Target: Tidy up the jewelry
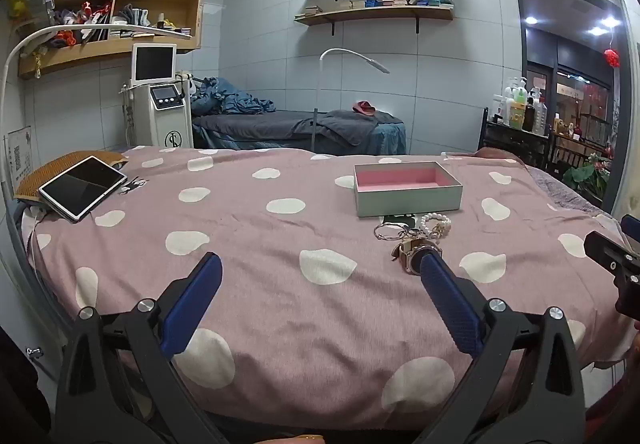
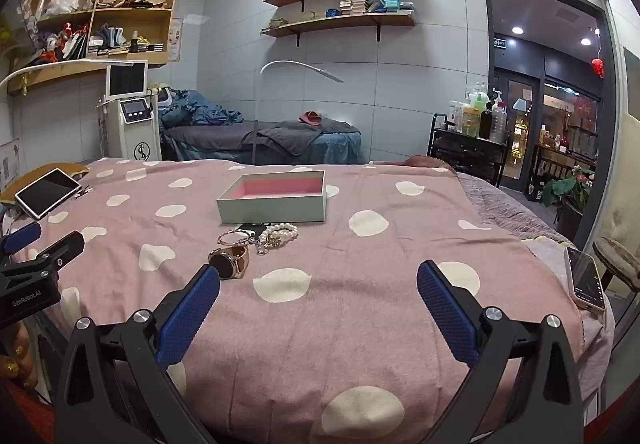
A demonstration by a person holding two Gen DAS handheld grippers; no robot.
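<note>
Bed covered in a pink spread [image 1: 280,284] with white spots; both tools held low over its near edge, angled slightly down.

Left hand-held gripper [image 1: 320,268]: jaws spread wide, nothing between them. Far off its left finger, at the bed's corner, a tablet [image 1: 82,186] lies flat, partly on a woven mat. Ahead and right of this hand-held gripper sits an open box [image 1: 408,200] with pale grey walls and a pink lining, empty as far as can be seen.

Jewelry lies in a loose cluster just in front of the box: a thin silver bangle [image 1: 386,231], a pearl bracelet [image 1: 435,222], some small ring-like pieces between them, too small to tell. A rose-gold watch [image 1: 412,254] lies nearest, right at the tip of the left tool's right finger; contact unclear.

Right hand-held gripper [image 2: 318,272]: jaws also spread wide, empty. From this side the watch [image 2: 230,262] sits just past its left finger's tip, the bangle [image 2: 232,237] and pearl bracelet [image 2: 280,232] beyond, the box [image 2: 276,206] farther ahead and left. Well off its right finger, near the bed's right edge, a phone [image 2: 586,282] lies face up with its screen lit.
</note>
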